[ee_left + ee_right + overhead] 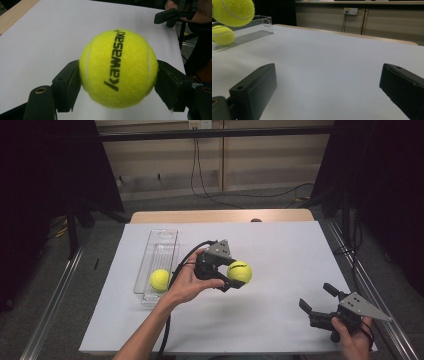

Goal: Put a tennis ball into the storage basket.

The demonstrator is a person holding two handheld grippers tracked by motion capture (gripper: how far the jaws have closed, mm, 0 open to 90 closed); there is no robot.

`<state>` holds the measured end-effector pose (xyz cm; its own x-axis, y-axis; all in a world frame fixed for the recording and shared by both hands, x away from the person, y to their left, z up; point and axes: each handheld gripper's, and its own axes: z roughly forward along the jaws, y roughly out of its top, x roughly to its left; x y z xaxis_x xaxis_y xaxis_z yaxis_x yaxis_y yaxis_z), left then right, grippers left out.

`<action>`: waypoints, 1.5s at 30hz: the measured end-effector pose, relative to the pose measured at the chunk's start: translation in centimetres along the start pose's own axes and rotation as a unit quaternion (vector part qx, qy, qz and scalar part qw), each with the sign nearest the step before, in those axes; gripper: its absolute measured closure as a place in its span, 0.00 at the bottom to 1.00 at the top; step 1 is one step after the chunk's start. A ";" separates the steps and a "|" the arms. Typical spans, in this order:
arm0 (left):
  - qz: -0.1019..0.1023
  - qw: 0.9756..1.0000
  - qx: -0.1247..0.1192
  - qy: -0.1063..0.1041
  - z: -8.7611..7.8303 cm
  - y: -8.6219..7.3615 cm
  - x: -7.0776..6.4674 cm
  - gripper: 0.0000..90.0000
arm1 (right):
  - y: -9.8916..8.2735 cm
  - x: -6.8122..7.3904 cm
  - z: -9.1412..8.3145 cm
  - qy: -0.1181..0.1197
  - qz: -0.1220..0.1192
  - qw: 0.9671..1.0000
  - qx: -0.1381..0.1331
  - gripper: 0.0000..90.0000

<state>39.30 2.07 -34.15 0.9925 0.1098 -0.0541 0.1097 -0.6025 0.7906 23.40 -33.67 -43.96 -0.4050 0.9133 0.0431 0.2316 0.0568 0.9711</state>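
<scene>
A yellow tennis ball [239, 271] with black lettering hangs above the white sheet, clamped between the jaws of my left gripper [234, 274]. In the left gripper view the ball [118, 68] is pressed on both sides by the black pads [68, 83]. A second yellow tennis ball [159, 279] lies in the near end of a clear plastic tray [163, 239] to the left. My right gripper [317, 298] rests near the table's front right corner, its jaws wide apart with nothing between them. The right gripper view shows both balls [234, 11] [222, 35] at far left.
A white sheet [280, 245] covers most of the wooden table [220, 215]. Metal rails run along both sides of the table. Cables hang on the wall behind.
</scene>
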 end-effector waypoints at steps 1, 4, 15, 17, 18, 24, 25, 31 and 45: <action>-0.002 1.000 0.001 0.002 -0.3 -0.1 0.1 0.29 | 0.0 0.0 0.0 0.000 0.000 1.000 0.000 0.01; -0.010 1.000 -0.006 0.013 -1.2 -0.4 0.4 0.29 | 0.0 0.0 0.0 0.000 0.000 1.000 0.000 0.01; -0.030 0.999 -0.022 0.040 -4.5 -1.7 1.4 0.29 | 0.0 0.0 0.0 -0.001 0.000 1.000 -0.001 0.01; -0.035 0.998 -0.026 0.046 -5.1 -2.0 1.5 0.29 | 0.0 0.0 0.0 -0.001 0.000 1.000 -0.001 0.01; -0.036 0.998 -0.026 0.048 -5.4 -2.2 1.6 0.29 | 0.0 0.0 0.0 -0.001 -0.001 1.000 -0.001 0.01; -0.044 0.996 -0.030 0.065 -7.0 -2.7 2.0 0.29 | 0.0 0.0 0.0 -0.001 0.000 1.000 0.000 0.01; -0.045 0.996 -0.029 0.067 -7.3 -2.8 2.1 0.29 | 0.0 0.0 0.0 -0.001 -0.001 1.000 -0.001 0.01; -0.053 0.995 -0.027 0.083 -8.8 -3.3 2.5 0.29 | 0.0 0.0 0.0 -0.001 0.000 1.000 -0.001 0.01; -0.075 0.989 -0.018 0.125 -12.8 -4.8 3.8 0.29 | 0.1 0.1 0.0 -0.002 0.002 1.000 -0.001 0.01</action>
<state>41.88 15.52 -30.33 0.9201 0.3909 -0.0245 0.2491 -0.5357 0.8068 23.41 -33.56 -43.91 -0.4013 0.9148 0.0467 0.2318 0.0521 0.9714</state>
